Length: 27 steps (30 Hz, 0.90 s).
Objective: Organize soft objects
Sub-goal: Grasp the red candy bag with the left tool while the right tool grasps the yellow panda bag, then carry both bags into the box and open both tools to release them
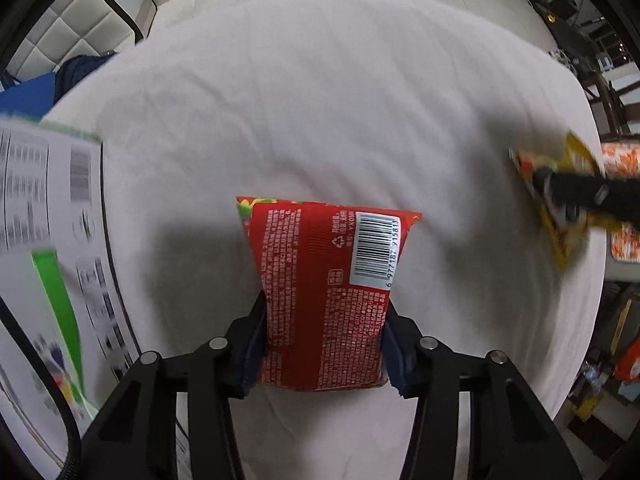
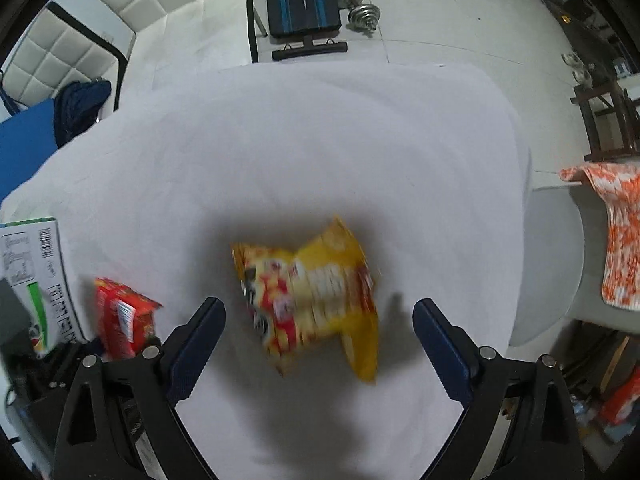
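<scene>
My left gripper is shut on a red snack packet with a white barcode label, held above the white cloth. The same red packet shows in the right wrist view at the lower left. My right gripper is open, its blue-padded fingers wide apart on either side of a yellow snack packet that lies on the white cloth. The yellow packet is blurred. In the left wrist view the yellow packet sits at the far right with the right gripper over it.
A white carton with green print stands at the left, also in the right wrist view. An orange-and-white towel hangs at the right. A weight bench and dumbbell lie on the floor beyond the table.
</scene>
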Motion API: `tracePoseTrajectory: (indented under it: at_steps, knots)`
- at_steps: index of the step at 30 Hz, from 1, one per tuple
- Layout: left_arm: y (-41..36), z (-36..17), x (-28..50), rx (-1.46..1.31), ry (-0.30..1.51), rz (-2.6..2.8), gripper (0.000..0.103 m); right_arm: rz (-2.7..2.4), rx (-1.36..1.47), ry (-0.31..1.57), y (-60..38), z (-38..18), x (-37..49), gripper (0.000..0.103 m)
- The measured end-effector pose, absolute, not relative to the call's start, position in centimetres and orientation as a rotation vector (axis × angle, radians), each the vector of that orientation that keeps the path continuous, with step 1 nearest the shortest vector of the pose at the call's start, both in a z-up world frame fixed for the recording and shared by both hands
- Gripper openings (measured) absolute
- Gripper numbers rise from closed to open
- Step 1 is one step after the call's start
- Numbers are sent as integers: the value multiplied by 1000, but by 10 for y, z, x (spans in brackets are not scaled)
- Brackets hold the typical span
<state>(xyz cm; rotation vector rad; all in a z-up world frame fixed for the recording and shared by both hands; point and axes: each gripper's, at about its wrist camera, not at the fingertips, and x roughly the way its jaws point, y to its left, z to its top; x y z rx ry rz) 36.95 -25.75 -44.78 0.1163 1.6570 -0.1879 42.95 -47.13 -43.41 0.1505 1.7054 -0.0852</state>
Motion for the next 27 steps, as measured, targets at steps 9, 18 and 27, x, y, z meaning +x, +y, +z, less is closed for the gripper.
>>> tracePoseTrajectory:
  at_steps: [9, 18, 27]
  knots:
    - [-267, -448, 398, 127, 1647, -183, 47, -98, 212, 1772, -466, -467, 445, 64]
    - [-273, -435, 384, 132, 1600, -185, 44, -136, 201, 1751, -455, -463, 425, 56]
    - [-269, -377, 353, 129, 1470, -245, 44, -105, 273, 1688, -444, -441, 389, 55]
